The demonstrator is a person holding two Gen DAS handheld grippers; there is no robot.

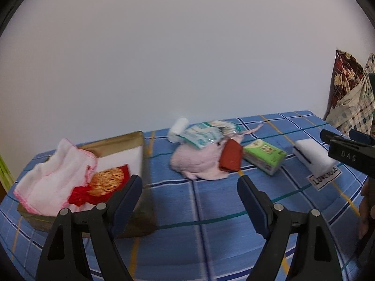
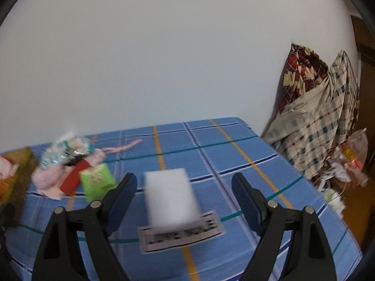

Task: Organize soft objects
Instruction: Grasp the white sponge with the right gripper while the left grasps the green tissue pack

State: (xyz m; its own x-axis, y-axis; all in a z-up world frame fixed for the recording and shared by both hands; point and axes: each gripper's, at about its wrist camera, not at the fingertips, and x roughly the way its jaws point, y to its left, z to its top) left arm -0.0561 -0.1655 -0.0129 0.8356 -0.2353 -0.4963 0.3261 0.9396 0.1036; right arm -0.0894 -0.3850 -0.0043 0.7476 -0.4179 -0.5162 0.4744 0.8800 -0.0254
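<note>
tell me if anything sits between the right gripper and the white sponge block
Nothing visible does. The white sponge block lies straight ahead of the open right gripper on the blue plaid cloth; the green tissue pack sits off to its left.

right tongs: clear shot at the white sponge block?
Probably yes. The right tongs are open and empty, with the white sponge block lined up between the fingers. It lies on the checked cloth, nothing in front of it.

Bare blue checked sheet [image 1: 199,201] lies open before the left gripper [image 1: 189,187]; the cardboard box [image 1: 138,145] blocks at 10 o'clock, the soft pile [image 1: 204,157] at 12. A white sponge [image 2: 170,194] sits between the right gripper's [image 2: 185,187] 2 spread fingers.
</note>
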